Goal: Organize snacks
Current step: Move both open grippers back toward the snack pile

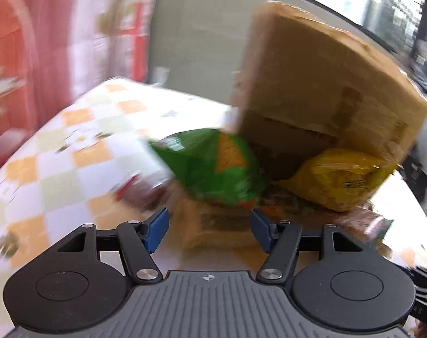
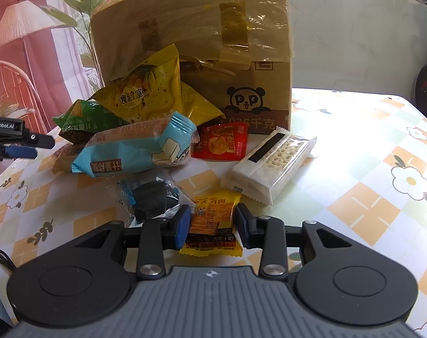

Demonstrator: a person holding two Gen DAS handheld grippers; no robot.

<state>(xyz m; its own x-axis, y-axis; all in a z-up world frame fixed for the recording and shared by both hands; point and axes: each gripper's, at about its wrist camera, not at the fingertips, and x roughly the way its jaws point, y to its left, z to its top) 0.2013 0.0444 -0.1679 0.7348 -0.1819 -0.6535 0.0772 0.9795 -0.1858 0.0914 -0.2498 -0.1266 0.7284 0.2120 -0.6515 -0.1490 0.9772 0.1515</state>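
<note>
A heap of snack packets lies in front of a taped cardboard box [image 2: 202,42] on a checked tablecloth. In the right wrist view my right gripper [image 2: 212,226] is open with its blue pads either side of a small orange-yellow packet [image 2: 213,225] that lies on the table. A clear bag with a dark snack [image 2: 151,200] lies just to its left. Behind are a light blue packet [image 2: 134,152], a yellow packet [image 2: 151,93], a green packet [image 2: 84,121], a red packet [image 2: 221,140] and a clear cracker pack [image 2: 269,163]. In the blurred left wrist view my left gripper [image 1: 209,229] is open and empty, close to a tan packet [image 1: 213,228], with the green packet [image 1: 213,169], yellow packet [image 1: 340,180] and box [image 1: 326,84] beyond.
My left gripper's fingers [image 2: 19,143] show at the left edge of the right wrist view. The tablecloth [image 2: 368,155] stretches to the right of the heap. A floor lamp [image 2: 19,28] and a plant [image 2: 81,5] stand behind the table at the left.
</note>
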